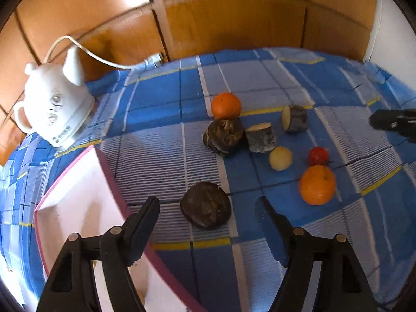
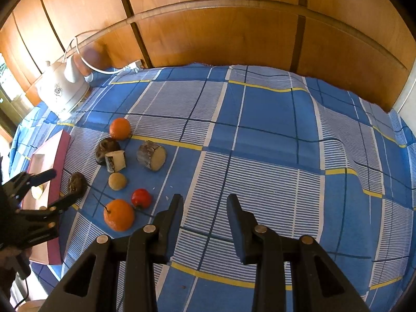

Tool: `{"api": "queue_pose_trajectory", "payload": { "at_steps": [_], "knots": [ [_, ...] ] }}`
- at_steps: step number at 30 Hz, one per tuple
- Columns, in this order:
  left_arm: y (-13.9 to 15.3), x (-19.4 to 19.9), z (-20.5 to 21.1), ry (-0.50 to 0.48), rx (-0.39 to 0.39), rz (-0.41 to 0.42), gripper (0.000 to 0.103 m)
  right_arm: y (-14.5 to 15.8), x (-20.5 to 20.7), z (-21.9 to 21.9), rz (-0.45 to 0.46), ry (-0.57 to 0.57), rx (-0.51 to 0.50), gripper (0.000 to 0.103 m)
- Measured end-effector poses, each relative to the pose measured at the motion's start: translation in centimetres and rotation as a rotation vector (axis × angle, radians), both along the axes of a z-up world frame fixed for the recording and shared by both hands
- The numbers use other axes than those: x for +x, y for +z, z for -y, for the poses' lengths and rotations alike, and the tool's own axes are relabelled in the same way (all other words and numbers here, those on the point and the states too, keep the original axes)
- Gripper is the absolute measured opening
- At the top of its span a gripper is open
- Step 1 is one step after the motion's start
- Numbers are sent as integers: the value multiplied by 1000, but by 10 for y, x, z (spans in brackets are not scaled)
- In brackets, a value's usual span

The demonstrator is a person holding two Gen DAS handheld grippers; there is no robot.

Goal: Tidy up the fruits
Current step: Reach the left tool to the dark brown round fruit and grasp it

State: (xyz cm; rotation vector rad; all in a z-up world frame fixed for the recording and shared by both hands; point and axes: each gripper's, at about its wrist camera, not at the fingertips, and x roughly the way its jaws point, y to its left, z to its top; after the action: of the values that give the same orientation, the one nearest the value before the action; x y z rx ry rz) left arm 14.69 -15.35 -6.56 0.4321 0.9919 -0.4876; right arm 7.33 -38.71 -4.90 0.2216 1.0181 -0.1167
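Fruit sorting, judged barely begun: one pale item (image 2: 37,192), unidentifiable, is glimpsed inside the pink-rimmed white box (image 1: 78,195); eight pieces are left on the checked cloth (image 2: 260,143). The dark brown round fruit (image 1: 206,205) is found just ahead of the left gripper (image 1: 208,209), centred between its parted, empty fingers, untouched. The right gripper (image 2: 204,208) is held narrowly parted, empty, over bare cloth.

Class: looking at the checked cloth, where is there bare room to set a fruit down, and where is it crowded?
Bare: the cloth right of the cut log piece, out to its far edge. Crowded: the cluster from far orange to near orange, beside the pink box.
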Motion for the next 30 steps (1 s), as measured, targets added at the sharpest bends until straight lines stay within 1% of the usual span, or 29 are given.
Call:
{"api": "queue_pose_trajectory", "payload": {
  "at_steps": [2,3,4,5,6,9,13,15,19,23,25,26,27,30],
  "knots": [
    [-11,8,2,-3,23,-26,76,0,0,0,2,1,4,35],
    [-16,11,2,2,32,-45,70,0,0,0,2,1,4,35],
    [-23,16,1,6,32,-82,49,0,1,0,2,3,5,35],
    [-25,16,1,8,16,-97,48,0,1,-1,3,4,5,35],
    [-23,16,-2,17,-10,-92,48,0,1,-1,4,4,5,35],
    [-19,9,-4,19,-38,-70,48,-1,2,0,0,1,6,35],
    [-3,-20,-2,-14,-109,-37,48,-2,2,1,-3,-6,7,35],
    [3,-42,0,-33,-136,-30,48,-4,2,2,-8,-10,7,35],
    [2,-83,6,-76,-139,-18,48,-6,2,3,-16,-13,9,35],
    [-11,-112,10,-86,-139,-21,48,-7,1,2,-17,-9,18,35],
    [-23,-117,13,-77,-126,-46,48,-7,1,1,-13,-2,30,35],
    [-26,-118,13,-71,-131,-45,48,-8,1,0,-12,1,36,35],
    [-25,-120,12,-69,-144,-32,48,-8,1,0,-11,5,46,35],
    [-24,-117,10,-49,-162,-58,48,-9,1,-4,-5,16,82,35]
  ]
}}
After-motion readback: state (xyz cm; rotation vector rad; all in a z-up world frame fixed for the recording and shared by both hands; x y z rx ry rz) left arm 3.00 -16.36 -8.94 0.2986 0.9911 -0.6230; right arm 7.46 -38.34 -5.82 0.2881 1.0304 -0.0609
